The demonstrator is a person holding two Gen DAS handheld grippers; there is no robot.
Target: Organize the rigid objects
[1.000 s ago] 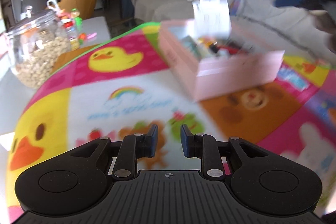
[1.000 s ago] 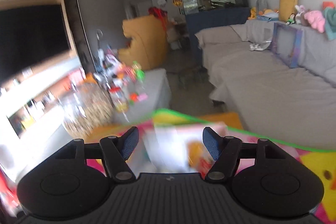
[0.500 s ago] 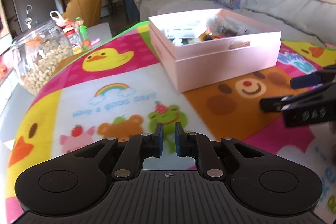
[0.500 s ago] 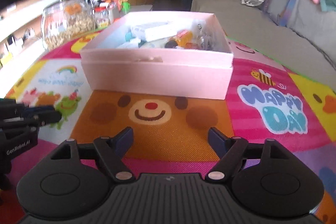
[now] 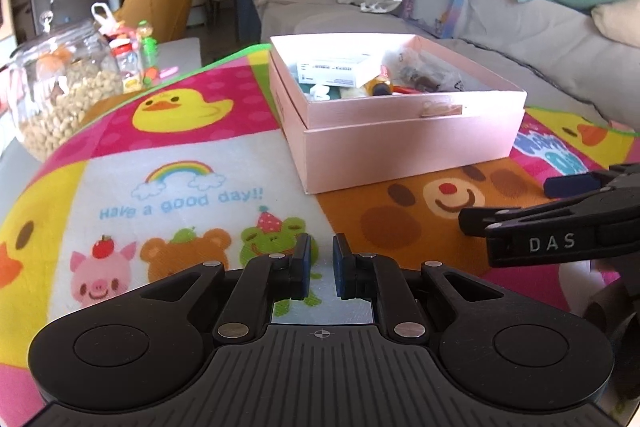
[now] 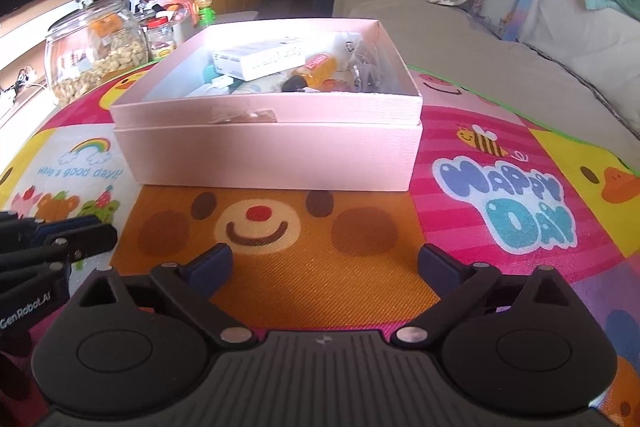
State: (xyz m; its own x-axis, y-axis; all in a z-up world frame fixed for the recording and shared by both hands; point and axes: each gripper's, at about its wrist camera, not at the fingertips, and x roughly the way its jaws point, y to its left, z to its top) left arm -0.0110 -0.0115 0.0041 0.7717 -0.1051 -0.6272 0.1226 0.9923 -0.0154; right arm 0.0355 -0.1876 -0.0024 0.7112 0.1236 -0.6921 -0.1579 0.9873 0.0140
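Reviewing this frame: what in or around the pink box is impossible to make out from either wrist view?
- Pink box floor: hidden in both views by its near wall and the piled contents.
- White carton: print too small to read.
- Dark clutter by the far-right wall: too small to identify.
- Right gripper in the left wrist view: cut off by the right edge.

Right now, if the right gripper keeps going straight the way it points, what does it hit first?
Probably the play mat: the right gripper, fingers wide and empty, points down at the bear print. The pink box lies just beyond, though depth is hard to judge.
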